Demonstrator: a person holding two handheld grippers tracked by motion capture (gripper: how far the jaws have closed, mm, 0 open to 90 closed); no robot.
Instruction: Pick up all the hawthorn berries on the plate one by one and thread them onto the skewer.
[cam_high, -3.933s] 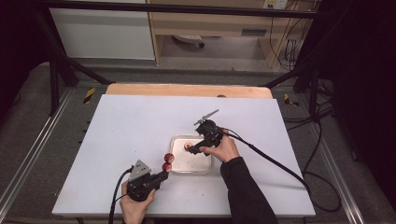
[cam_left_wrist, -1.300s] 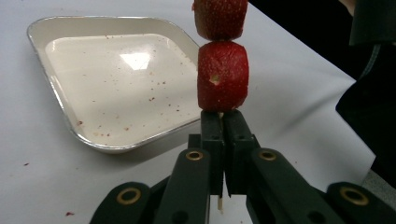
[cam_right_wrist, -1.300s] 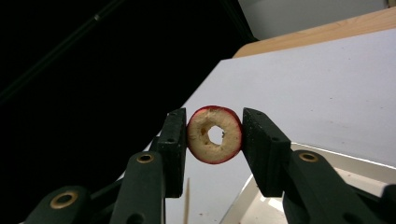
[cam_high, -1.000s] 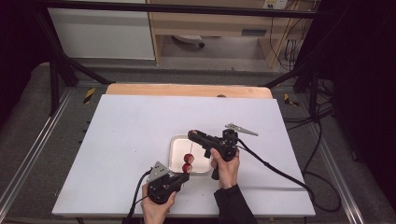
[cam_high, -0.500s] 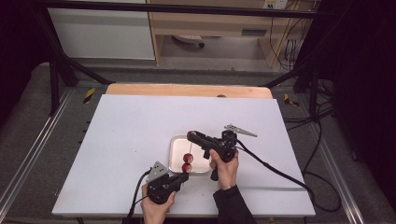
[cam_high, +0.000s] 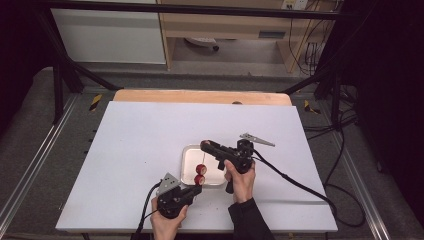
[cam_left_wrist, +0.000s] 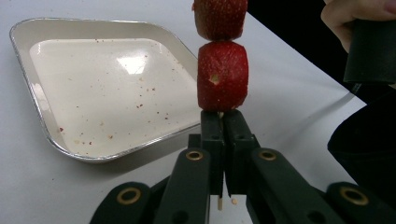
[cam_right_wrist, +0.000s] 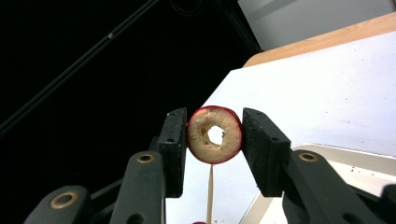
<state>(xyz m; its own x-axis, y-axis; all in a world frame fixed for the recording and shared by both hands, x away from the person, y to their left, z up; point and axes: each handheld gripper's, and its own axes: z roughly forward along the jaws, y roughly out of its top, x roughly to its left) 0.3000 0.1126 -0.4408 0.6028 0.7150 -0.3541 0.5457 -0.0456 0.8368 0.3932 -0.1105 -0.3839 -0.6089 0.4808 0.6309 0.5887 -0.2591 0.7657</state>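
Two red cored fruit pieces sit stacked on the thin wooden skewer — we see the left gripper with its jaws nearly closed, pinching the stick just under the lower piece and holding it upright. From above, that gripper is at the near edge of the white table, just near-left of the square foil tray, with the stacked fruit over the tray's left rim. The right gripper has its jaws partly open, clamped on a third piece — a red-skinned ring slice with a hollow core. We see that slice held above the skewer tip, hole roughly in line with the stick, not on it yet. Tray bottom shows only red specks.
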